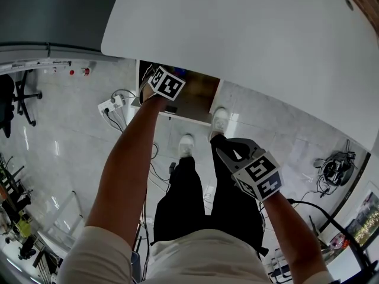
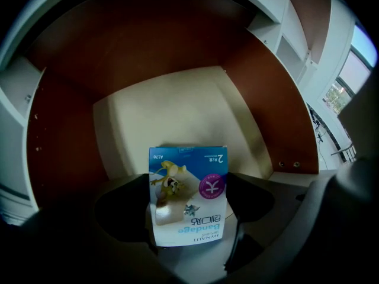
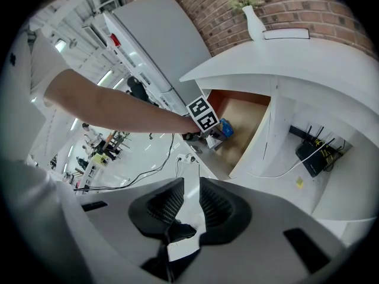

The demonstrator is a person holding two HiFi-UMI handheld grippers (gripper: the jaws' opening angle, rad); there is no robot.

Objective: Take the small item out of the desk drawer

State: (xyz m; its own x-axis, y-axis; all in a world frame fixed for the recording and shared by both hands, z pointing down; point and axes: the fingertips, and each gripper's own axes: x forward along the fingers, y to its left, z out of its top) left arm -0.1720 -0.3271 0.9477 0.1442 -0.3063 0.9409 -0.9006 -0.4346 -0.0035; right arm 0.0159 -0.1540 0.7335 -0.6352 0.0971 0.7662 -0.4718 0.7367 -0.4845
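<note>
The desk drawer (image 1: 192, 99) stands pulled open under the white desk top (image 1: 249, 34). My left gripper (image 1: 160, 81) reaches into it. In the left gripper view a small blue and white bandage packet (image 2: 188, 188) stands upright between the jaws, and my left gripper (image 2: 189, 218) is shut on it above the drawer's cream floor (image 2: 177, 117). My right gripper (image 1: 230, 151) hangs over the person's legs, away from the drawer. Its pads (image 3: 166, 205) stand a narrow gap apart with nothing between them. The right gripper view shows the packet (image 3: 226, 129) at the drawer (image 3: 251, 132).
The drawer has brown side walls (image 2: 65, 147). A white vase with flowers (image 3: 253, 16) stands on the desk. A black box with cables (image 3: 311, 154) sits under the desk. A power strip (image 1: 111, 105) and cables lie on the floor at left, by a chair (image 1: 18, 96).
</note>
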